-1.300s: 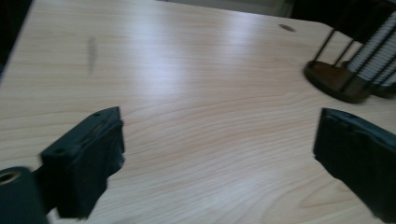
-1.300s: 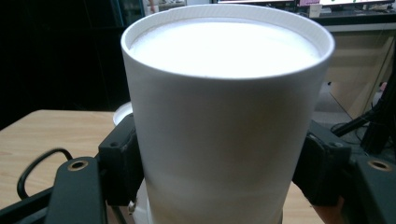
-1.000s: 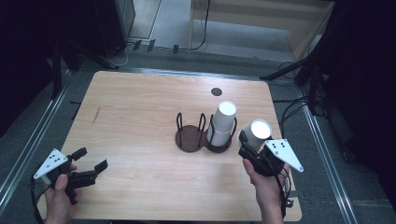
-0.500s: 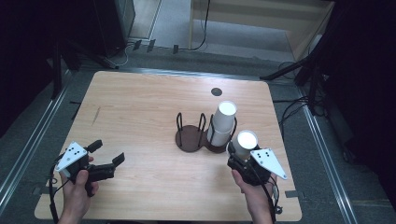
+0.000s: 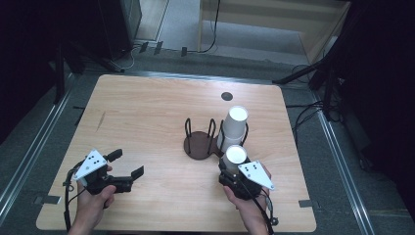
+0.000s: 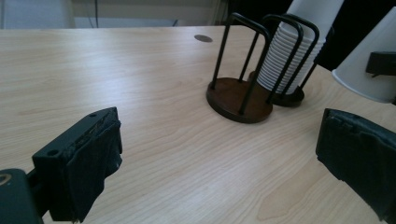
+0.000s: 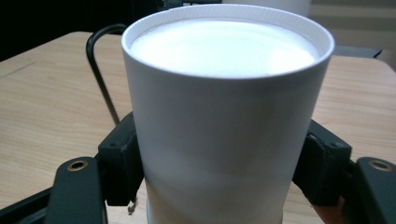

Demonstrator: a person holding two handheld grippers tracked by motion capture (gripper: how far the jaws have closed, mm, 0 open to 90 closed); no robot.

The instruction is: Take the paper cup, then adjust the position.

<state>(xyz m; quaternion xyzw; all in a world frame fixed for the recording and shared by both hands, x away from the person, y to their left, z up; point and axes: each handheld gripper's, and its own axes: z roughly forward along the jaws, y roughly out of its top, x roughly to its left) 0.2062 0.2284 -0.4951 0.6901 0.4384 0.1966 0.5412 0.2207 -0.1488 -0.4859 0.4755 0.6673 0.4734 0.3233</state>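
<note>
Right gripper (image 5: 234,169) clamps cup (image 7: 224,116) near table's (image 5: 147,112) front edge.

I'm looking at a pale wood-grain table (image 5: 147,117) giving off a soft sheen. The white cup (image 7: 224,116) is looking matt and smooth, the stacked cups (image 6: 287,56) finely ribbed. The holder (image 6: 243,70) is showing thin black wire over a glossy brown base; the jaws' pads are looking rough, dull black.

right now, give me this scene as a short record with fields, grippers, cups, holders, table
left gripper: open, holding nothing, low over the light wooden table
right gripper: shut on single white foam cup
stack of white foam cups: standing in the right black wire holder
left black wire holder with round brown base: no cups in it
small dark round spot: on table's far side
</note>
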